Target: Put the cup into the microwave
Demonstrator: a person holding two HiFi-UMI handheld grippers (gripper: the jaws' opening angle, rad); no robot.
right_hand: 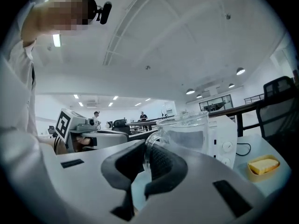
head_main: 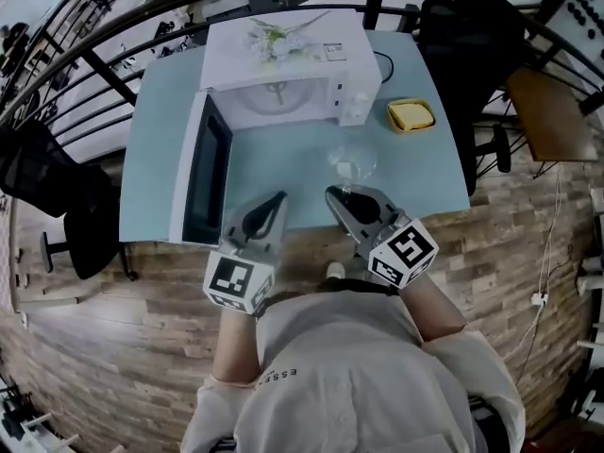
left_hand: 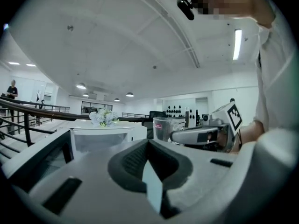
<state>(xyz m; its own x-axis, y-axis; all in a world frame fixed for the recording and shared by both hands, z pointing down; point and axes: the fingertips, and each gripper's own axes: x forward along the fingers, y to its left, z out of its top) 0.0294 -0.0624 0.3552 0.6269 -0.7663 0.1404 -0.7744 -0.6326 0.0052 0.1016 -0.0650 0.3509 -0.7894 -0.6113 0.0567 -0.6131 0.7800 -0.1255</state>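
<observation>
Cup (head_main: 352, 161), glass: handle pinched in right gripper (right_hand: 145, 149) jaws; to be lifted level into open microwave (head_main: 283, 92). Left gripper (head_main: 276, 200): jaws pressed together, empty.

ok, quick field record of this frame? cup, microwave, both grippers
cup: clear glass, upright on table, in front of microwave
door: swung open to the left
right hand-held gripper: jaws closed on the cup's handle
left hand-held gripper: jaws together, nothing held, near the open door
other: yellow dish right of microwave; flowers on top
</observation>
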